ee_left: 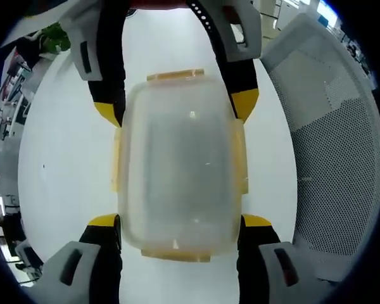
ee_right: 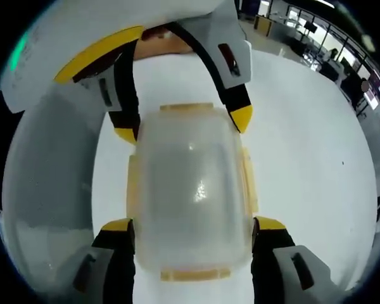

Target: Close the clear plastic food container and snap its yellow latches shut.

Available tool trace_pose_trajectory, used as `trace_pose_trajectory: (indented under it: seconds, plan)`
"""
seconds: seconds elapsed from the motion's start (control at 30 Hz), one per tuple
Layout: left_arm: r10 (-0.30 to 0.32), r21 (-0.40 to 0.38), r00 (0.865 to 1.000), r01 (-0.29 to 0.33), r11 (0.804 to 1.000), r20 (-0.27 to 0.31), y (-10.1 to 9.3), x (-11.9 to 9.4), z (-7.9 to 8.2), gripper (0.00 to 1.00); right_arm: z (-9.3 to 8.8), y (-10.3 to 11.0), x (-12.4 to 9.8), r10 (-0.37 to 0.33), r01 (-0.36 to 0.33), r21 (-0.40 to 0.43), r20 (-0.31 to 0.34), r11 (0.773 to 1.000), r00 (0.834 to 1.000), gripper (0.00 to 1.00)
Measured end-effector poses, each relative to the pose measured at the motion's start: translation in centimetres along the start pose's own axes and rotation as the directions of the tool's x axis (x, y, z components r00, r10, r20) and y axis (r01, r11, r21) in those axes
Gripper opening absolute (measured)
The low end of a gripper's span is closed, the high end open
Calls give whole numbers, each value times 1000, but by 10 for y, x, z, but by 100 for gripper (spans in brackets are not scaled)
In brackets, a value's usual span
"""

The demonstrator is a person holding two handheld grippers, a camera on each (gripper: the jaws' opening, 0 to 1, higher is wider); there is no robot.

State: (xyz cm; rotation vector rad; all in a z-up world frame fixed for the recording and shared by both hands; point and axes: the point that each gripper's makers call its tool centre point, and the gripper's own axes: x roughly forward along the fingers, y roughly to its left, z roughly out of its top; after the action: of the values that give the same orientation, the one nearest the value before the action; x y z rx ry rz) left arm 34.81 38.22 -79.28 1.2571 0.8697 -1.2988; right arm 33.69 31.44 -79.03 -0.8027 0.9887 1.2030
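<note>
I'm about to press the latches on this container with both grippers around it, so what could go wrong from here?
1. Both the left gripper and the right gripper straddle the clear container from opposite ends; uneven squeezing could slide it across the smooth white table.
2. The yellow latches appear to stick out along the sides; a jaw tip could slip off one.
3. If the lid isn't seated evenly, which I cannot tell, latches may not catch.

Round white smooth tabletop (ee_left: pixel 63 158), glossy; one clear rectangular plastic food container with pale yellow latches (ee_left: pixel 180 168) sits flat on it, lid on top.
</note>
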Motion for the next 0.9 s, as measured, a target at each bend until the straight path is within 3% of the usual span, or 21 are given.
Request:
trace_pose_trajectory:
  seconds: [0.3, 0.9]
  plan:
    - [4, -27, 1000, -4, 1000, 18, 3, -1, -1, 74, 1, -5, 1, 10, -10, -26, 3, 1000, 1000, 75]
    - [17, -35, 1000, -18, 999, -20, 11, 2, -1, 75, 2, -13, 1, 17, -17, -34, 9, 999, 1000, 76]
